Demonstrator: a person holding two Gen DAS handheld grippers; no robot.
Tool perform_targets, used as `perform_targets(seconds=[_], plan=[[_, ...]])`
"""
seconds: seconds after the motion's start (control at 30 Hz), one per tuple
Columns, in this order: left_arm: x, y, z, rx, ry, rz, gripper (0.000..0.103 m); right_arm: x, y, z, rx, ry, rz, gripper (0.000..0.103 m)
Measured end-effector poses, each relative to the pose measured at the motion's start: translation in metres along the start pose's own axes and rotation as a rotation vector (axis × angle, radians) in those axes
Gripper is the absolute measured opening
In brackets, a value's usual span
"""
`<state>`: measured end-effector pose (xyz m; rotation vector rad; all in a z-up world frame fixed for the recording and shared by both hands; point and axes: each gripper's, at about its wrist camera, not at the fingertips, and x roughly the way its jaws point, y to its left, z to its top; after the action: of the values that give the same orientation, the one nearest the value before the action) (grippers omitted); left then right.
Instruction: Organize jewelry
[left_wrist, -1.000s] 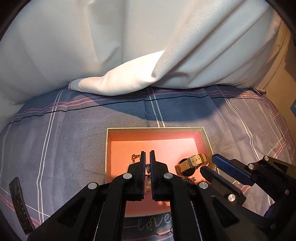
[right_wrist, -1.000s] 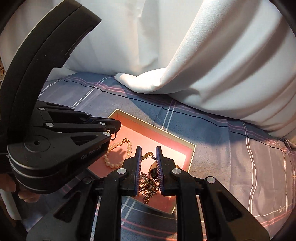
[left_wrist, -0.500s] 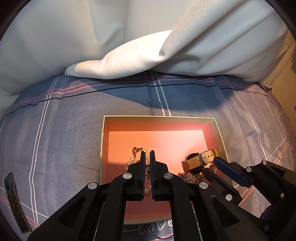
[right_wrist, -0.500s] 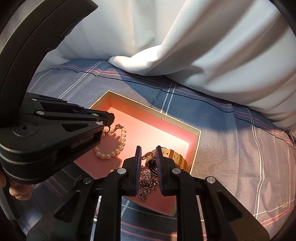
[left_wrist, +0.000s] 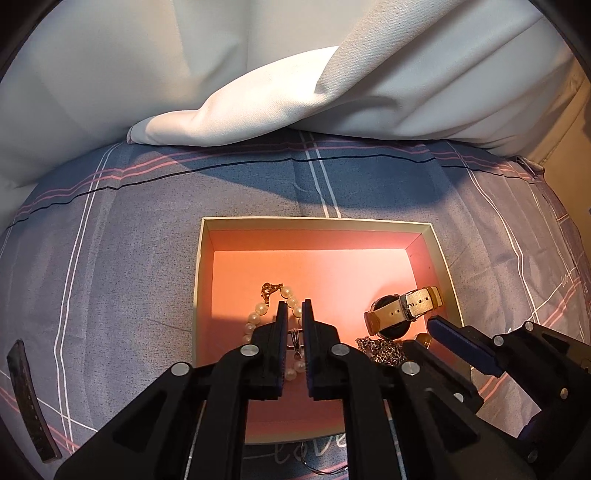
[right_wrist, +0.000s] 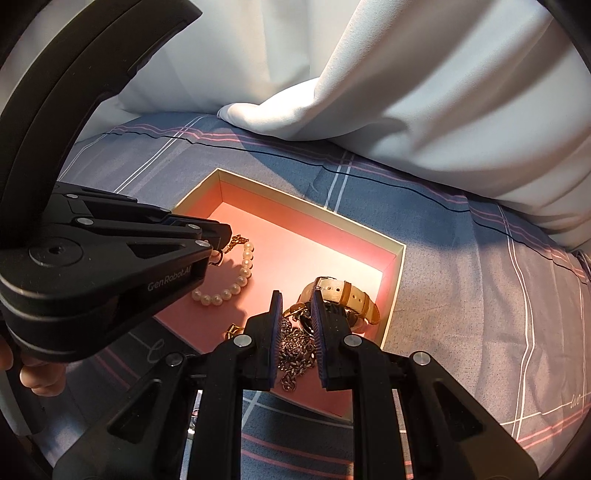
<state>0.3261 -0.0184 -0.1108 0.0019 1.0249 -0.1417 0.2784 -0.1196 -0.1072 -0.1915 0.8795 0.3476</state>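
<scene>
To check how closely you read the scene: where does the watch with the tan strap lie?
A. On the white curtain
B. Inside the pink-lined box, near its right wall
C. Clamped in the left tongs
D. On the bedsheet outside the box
B: the watch rests on the pink floor of the box, close to its right wall, beside a heap of chain and apart from the pearl bracelet.

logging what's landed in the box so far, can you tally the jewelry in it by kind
pearl bracelet: 1
watch: 1
metal chain: 1
total: 3 in the box
A small gold piece beside the chain is too hidden to name. A dark strap lies outside on the bedsheet, not counted.
</scene>
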Motion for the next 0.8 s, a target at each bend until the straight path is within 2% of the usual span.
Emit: perform_targets(seconds=[0.03,0.07,0.1,0.27,0.4,0.5,0.6,0.8], plan=[[-0.003,0.002,0.0,-0.01,-0.007,0.028,0.071,-0.003,0.0,-0.002,0.005,-0.009,-0.011,0.062],[-0.009,0.005,-0.001,-0.021,-0.038,0.049,0.082,-0.009,0.001,-0.006,0.006,-0.036,-0.018,0.086],[-0.017,0.009,-0.004,-0.028,-0.077,0.051,0.085,-0.015,0.002,-0.011,0.002,-0.052,-0.015,0.087],[-0.04,0.019,-0.035,-0.02,-0.113,-0.013,0.085,-0.03,0.008,-0.049,0.012,-0.054,0.016,0.087],[-0.038,0.017,-0.082,-0.013,-0.084,-0.072,0.084,-0.026,0.02,-0.092,0.017,-0.024,0.06,0.087],[-0.024,0.006,-0.11,0.035,-0.044,-0.071,0.084,-0.013,0.035,-0.116,-0.002,0.01,0.088,0.087],[-0.006,-0.002,-0.12,0.081,-0.01,-0.045,0.081,-0.01,0.043,-0.122,-0.011,0.003,0.086,0.087],[0.004,-0.017,-0.113,0.162,-0.032,-0.014,0.081,-0.002,0.047,-0.114,-0.001,0.001,0.101,0.087]])
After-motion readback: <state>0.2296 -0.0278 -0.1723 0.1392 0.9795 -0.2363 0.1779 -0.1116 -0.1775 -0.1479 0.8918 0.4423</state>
